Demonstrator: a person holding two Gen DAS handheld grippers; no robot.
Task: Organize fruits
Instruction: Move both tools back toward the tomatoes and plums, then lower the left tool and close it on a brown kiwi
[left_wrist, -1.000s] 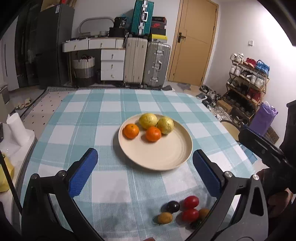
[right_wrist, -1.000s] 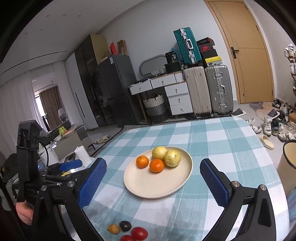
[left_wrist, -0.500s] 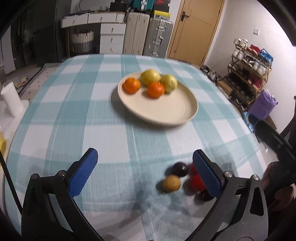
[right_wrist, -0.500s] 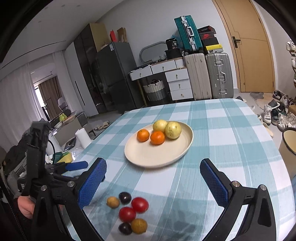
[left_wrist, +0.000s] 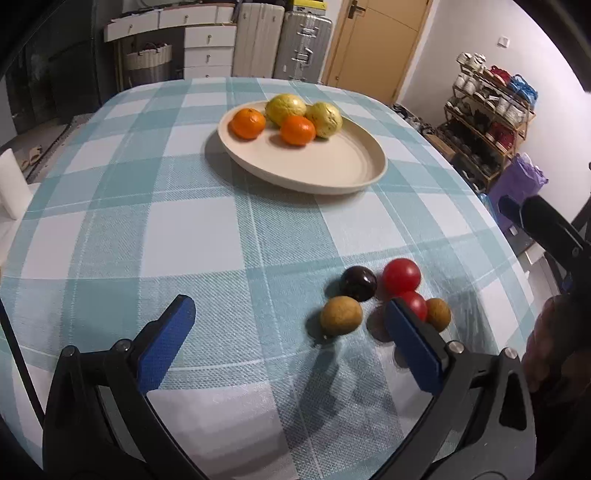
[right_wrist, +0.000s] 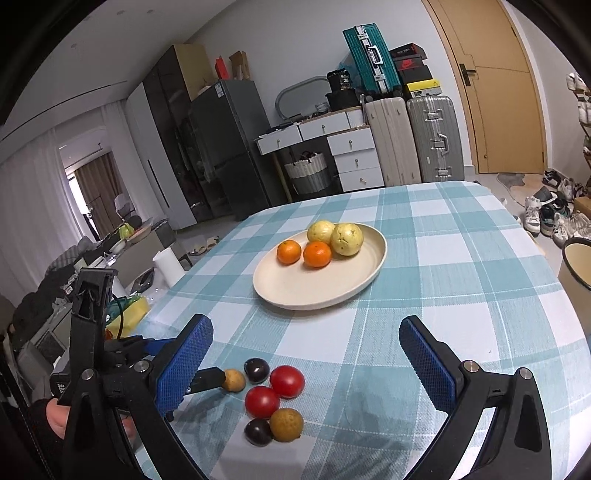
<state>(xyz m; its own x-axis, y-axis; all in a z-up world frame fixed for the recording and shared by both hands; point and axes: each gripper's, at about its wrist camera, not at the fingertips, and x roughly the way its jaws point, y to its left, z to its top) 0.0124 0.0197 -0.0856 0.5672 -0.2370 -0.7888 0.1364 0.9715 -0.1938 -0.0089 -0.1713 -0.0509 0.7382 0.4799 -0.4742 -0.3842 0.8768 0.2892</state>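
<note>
Both claws hang low over the near edge of the worktop (left_wrist: 192, 229), which is covered in a teal-and-white checked cloth. The left claw (left_wrist: 291, 347) is spread wide and holds nothing; the right claw (right_wrist: 306, 358) is spread just as wide, also empty.

Between them, close to the edge, lies a tight cluster of small fruits: two red tomatoes (right_wrist: 287, 381), two dark plums (right_wrist: 256, 370) and two brownish round fruits (right_wrist: 286, 424). Most touch a neighbour. In the left wrist view the nearest brown fruit (left_wrist: 340, 315) sits just ahead of the open fingers, with the left claw's right pad (left_wrist: 413, 350) overlapping part of the cluster.

Farther back, well apart from the cluster, a cream plate (left_wrist: 332, 173) carries two oranges (left_wrist: 297, 130) and two yellow-green fruits (left_wrist: 324, 119) at its far side, leaving the near half bare.

The small fruits look light, smooth and round, so I expect they will roll or squirt out under a skewed pinch. The tomatoes and plums probably bruise or split if squeezed hard; the brown ones seem firmer. The sensible hold is across the widest middle of one fruit, pads level, closing gently. Since they are packed together, an outer fruit such as the near brown one looks easiest to take without knocking the others toward the edge.
</note>
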